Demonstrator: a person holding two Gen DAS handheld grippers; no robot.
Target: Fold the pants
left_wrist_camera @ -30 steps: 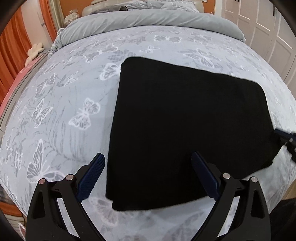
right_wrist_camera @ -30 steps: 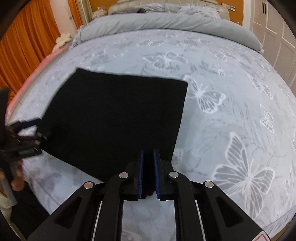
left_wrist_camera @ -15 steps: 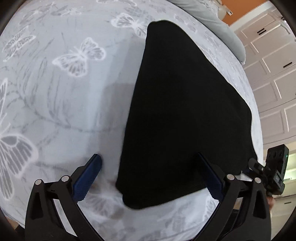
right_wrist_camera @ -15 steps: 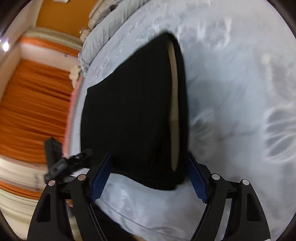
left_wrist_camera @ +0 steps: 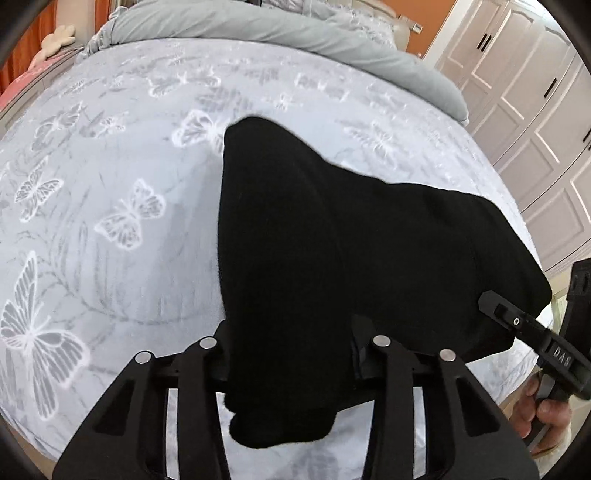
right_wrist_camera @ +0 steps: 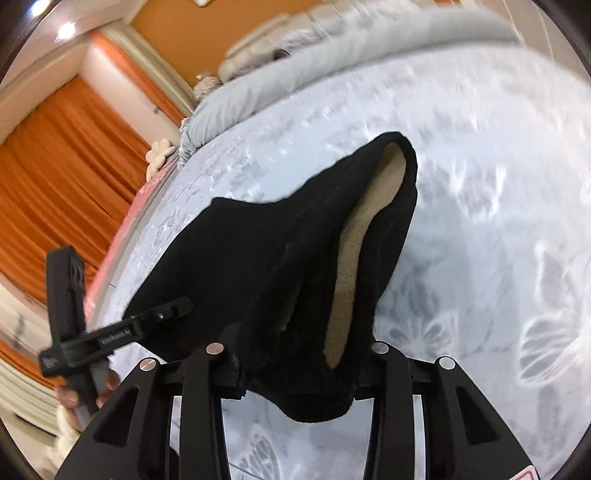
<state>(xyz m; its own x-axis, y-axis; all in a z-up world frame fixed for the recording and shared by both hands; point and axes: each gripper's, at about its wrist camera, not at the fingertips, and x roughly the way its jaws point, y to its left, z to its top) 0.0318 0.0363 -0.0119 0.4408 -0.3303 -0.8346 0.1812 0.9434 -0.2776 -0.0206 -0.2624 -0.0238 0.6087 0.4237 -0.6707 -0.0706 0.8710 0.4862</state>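
The folded black pants (left_wrist_camera: 369, 240) lie on the butterfly-print bed (left_wrist_camera: 110, 221), with their near edge raised off it. My left gripper (left_wrist_camera: 291, 354) has the near left corner bunched between its closing jaws, and the cloth hangs out below them. My right gripper (right_wrist_camera: 299, 354) is closing on the near right corner in the same way. A tan lining (right_wrist_camera: 354, 258) shows inside the lifted fold there. The fingertips of both are hidden by the fabric. In each wrist view the other gripper reaches in from the side, held by a hand (left_wrist_camera: 546, 410).
A rolled grey duvet (left_wrist_camera: 258, 26) lies across the far end of the bed. White wardrobe doors (left_wrist_camera: 535, 110) stand to the right, orange curtains (right_wrist_camera: 55, 184) to the left. The bed's near edge runs just under the grippers.
Both grippers stood wide open around the near corners half a second ago. Now they are closed on them, and the near edge has risen off the bed, tenting the cloth.
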